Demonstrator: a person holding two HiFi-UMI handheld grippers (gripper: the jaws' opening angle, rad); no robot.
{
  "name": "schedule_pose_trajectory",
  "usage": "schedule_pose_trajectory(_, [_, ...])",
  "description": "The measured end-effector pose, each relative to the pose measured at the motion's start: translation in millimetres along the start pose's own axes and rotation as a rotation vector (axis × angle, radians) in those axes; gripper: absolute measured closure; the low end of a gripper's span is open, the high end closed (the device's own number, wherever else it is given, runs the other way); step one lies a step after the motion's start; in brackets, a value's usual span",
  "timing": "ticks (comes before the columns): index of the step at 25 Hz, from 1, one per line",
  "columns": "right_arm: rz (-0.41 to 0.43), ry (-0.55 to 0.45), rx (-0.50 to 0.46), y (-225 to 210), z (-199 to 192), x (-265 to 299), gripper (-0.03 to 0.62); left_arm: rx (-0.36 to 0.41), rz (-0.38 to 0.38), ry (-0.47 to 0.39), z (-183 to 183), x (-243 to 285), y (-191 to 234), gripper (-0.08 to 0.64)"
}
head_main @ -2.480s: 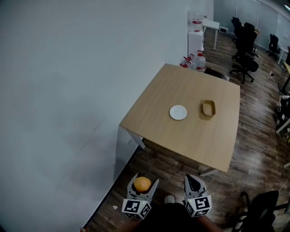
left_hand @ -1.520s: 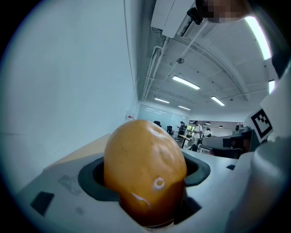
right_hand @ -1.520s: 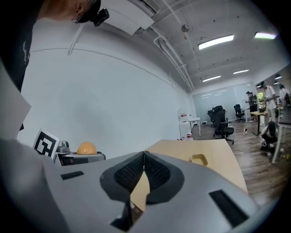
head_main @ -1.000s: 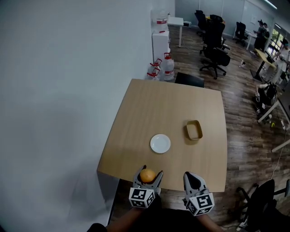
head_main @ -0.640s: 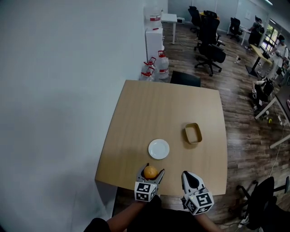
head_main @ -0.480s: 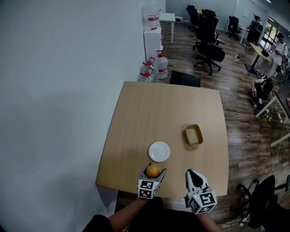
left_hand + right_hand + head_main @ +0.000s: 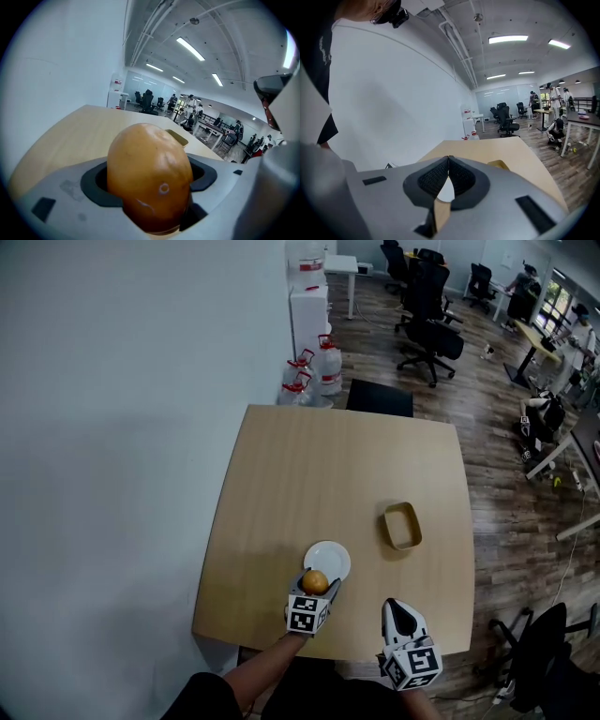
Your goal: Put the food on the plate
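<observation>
A round orange bread roll [image 7: 315, 581] [image 7: 149, 176] sits clamped in my left gripper [image 7: 314, 584] [image 7: 150, 187], which hangs over the near rim of the white plate [image 7: 328, 559] on the wooden table [image 7: 319, 474]. In the left gripper view the roll fills the middle and hides the plate. My right gripper [image 7: 397, 611] [image 7: 448, 176] is shut with nothing in it, held over the table's near edge to the right of the plate.
A tan rectangular tray [image 7: 401, 525] [image 7: 498, 164] lies on the table right of the plate. A white wall runs along the left. Water jugs [image 7: 314, 367] and black office chairs [image 7: 427, 334] stand beyond the table's far edge; another chair [image 7: 544, 662] is at the bottom right.
The person has walked up to the table. My left gripper has carried the roll forward from the near edge to over the plate's rim. The right gripper stays back near the edge.
</observation>
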State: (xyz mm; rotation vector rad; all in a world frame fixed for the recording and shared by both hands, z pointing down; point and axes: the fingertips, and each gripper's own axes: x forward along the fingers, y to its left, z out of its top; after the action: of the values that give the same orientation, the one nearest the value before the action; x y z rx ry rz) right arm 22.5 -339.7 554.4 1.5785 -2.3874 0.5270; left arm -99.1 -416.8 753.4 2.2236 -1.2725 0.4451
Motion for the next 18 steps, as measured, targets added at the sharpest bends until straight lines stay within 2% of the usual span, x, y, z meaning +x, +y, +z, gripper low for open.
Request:
schedule_pose_trajectory(4, [-0.011, 0.032, 0.015, -8, -9, 9, 0.532, -0.001, 0.004, 0.054, -12, 30, 9, 0.227])
schedule_pose_trajectory(11, [-0.024, 0.04, 0.015, -7, -10, 13, 0.532, 0.1, 0.017, 0.135, -31, 67, 28, 0.227])
schedule_pose_trajectory(18, [-0.067, 0.081, 0.017, -17, -24, 7, 0.532, 0.138, 0.024, 0.22, -52, 95, 37, 0.227])
